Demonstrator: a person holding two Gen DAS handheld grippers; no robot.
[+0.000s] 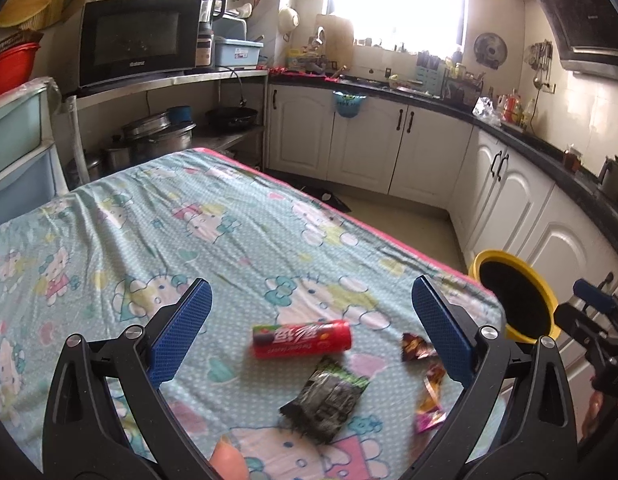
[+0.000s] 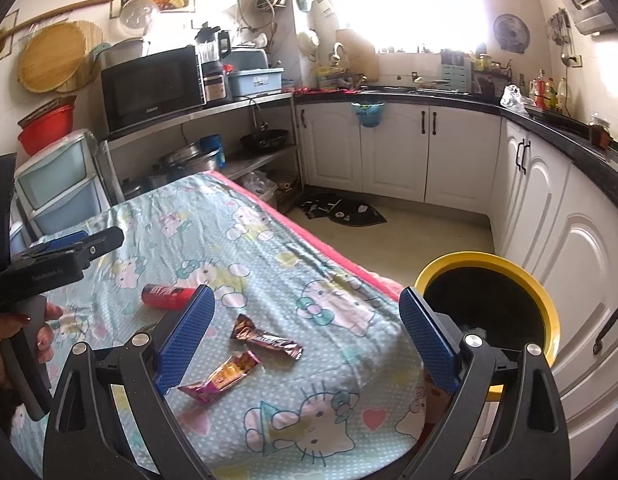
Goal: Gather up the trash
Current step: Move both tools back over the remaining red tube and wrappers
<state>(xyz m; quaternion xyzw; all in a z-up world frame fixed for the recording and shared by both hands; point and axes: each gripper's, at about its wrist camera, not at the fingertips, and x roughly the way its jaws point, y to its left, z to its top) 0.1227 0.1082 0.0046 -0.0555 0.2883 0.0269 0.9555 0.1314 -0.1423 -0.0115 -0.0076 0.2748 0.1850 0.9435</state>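
Holding both tools over the table's near end, we keep each pair of blue-padded jaws spread wide with nothing between them. Our left gripper [image 1: 312, 304] frames a red tube [image 1: 301, 338] lying on its side; white characters run along it, but blur keeps us from reading them. Just nearer us lies a dark green-black wrapper [image 1: 325, 394], its print illegible. Toward the table's right edge sit a brown wrapper [image 1: 417, 346] and an orange-pink wrapper [image 1: 431, 398], both partly hidden behind the left gripper's right finger.

Our right gripper [image 2: 307, 308] hangs over that same right side of the table [image 2: 269, 248], which wears a cartoon-cat cloth. From the right wrist view the brown and orange-pink wrappers lie close together between the fingers, lettering too small to make out, and the red tube is half hidden behind the left finger. The body of the left tool at the left frame edge bears faint writing we cannot read.

Just off the table's right edge stands a yellow-rimmed bin [image 2: 489, 264], its dark inside showing no contents we can discern. A microwave [image 2: 151, 86] on the far shelf carries a small, unreadable logo.
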